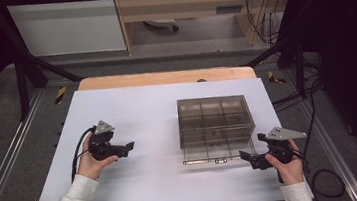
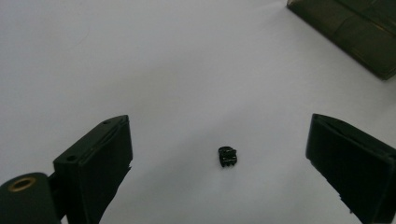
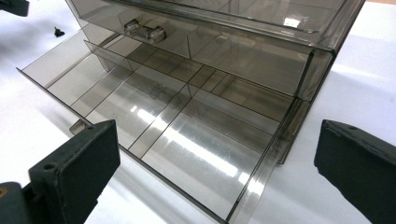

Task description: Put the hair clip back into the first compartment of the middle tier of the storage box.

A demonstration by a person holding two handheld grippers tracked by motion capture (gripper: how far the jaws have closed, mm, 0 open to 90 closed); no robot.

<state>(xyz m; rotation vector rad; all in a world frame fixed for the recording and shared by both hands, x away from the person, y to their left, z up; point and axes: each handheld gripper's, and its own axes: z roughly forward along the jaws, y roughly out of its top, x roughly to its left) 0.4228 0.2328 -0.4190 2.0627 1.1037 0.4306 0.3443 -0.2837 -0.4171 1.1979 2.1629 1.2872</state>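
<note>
Left gripper view has the small black clip-like part [image 2: 227, 157] lying on the white table [image 2: 140, 56] at lower centre, between the left gripper's [image 2: 219, 154] released fingers. Right gripper [image 3: 219, 158], fingers spread, faces the smoky transparent plastic drawer box's [image 3: 261, 42] pulled-out bottom drawer [image 3: 187, 140], likely its destination.

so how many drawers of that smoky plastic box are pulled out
1: the bottom drawer is pulled out toward the right gripper. The drawer above it is pushed in. The box may hide others.
</note>
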